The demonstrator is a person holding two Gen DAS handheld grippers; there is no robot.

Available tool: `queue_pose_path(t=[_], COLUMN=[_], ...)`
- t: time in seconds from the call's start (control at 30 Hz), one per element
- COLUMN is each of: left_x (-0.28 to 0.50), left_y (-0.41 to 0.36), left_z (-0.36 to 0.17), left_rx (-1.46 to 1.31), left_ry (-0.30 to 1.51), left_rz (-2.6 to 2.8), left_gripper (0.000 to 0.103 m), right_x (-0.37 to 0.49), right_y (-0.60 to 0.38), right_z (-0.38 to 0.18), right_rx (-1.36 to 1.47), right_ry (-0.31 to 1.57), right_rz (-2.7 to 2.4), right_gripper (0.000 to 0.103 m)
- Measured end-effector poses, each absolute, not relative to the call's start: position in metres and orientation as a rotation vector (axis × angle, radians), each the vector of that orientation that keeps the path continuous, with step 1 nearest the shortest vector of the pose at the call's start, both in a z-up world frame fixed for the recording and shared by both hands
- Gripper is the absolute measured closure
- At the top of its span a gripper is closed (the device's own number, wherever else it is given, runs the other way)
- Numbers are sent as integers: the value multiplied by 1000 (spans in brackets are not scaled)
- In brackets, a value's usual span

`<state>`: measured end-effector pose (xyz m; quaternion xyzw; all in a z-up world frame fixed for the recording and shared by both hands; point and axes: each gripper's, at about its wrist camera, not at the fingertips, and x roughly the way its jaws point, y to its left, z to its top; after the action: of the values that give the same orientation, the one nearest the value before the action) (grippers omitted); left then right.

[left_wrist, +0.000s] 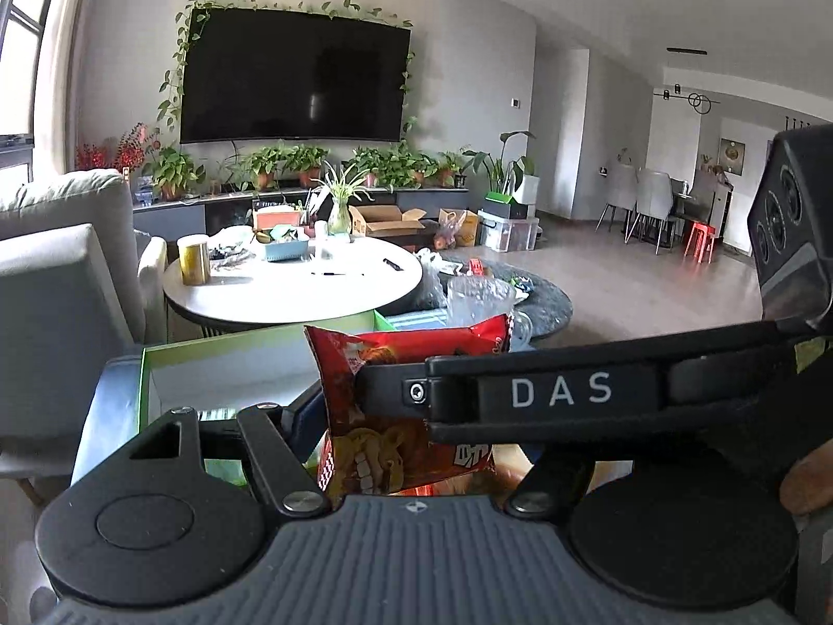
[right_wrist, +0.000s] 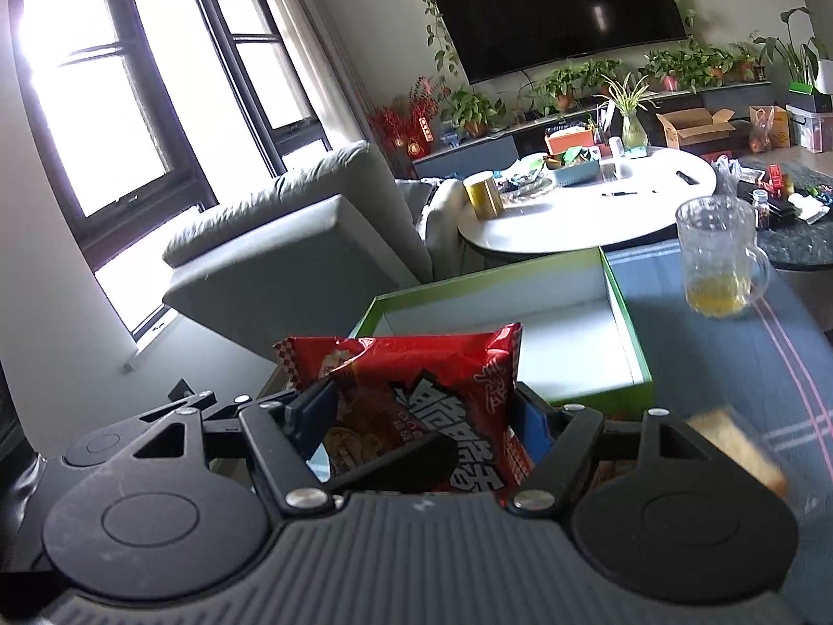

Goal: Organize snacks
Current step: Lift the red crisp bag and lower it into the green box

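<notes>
A red snack bag (left_wrist: 395, 406) (right_wrist: 416, 406) is held up between both grippers, above the near edge of a green box. My right gripper (right_wrist: 421, 416) is shut on the bag, its blue pads (right_wrist: 312, 411) pressing the sides. My left gripper (left_wrist: 375, 416) also grips the bag; the right gripper's black finger marked DAS (left_wrist: 562, 390) crosses in front and hides the left gripper's right finger. The green open box (right_wrist: 619, 307) (left_wrist: 146, 364) with a white inside lies just beyond the bag.
A glass mug (right_wrist: 721, 255) (left_wrist: 479, 302) with yellow liquid stands right of the box on a blue striped cloth (right_wrist: 781, 364). A tan snack piece (right_wrist: 739, 448) shows blurred at right. A grey sofa (right_wrist: 291, 229) and a cluttered round white table (left_wrist: 291, 286) lie beyond.
</notes>
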<state>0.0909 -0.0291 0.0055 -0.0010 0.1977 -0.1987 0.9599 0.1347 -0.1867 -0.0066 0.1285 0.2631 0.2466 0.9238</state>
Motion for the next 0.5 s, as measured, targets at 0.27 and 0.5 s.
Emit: queue_pose_path(t=[0.27,0.5], left_x=[117,130], left_y=[-34,-34], left_z=[7,2], left_rx=[0,-5], left_ry=[401,415], left_rz=[-403,-396], left_gripper=[36,36], right_x=[159,173], right_y=[-192,-193], right_z=[-3,-7], right_rx=[282,288], right_ry=[541,558], right_rz=[501,505], right_gripper=[24,24])
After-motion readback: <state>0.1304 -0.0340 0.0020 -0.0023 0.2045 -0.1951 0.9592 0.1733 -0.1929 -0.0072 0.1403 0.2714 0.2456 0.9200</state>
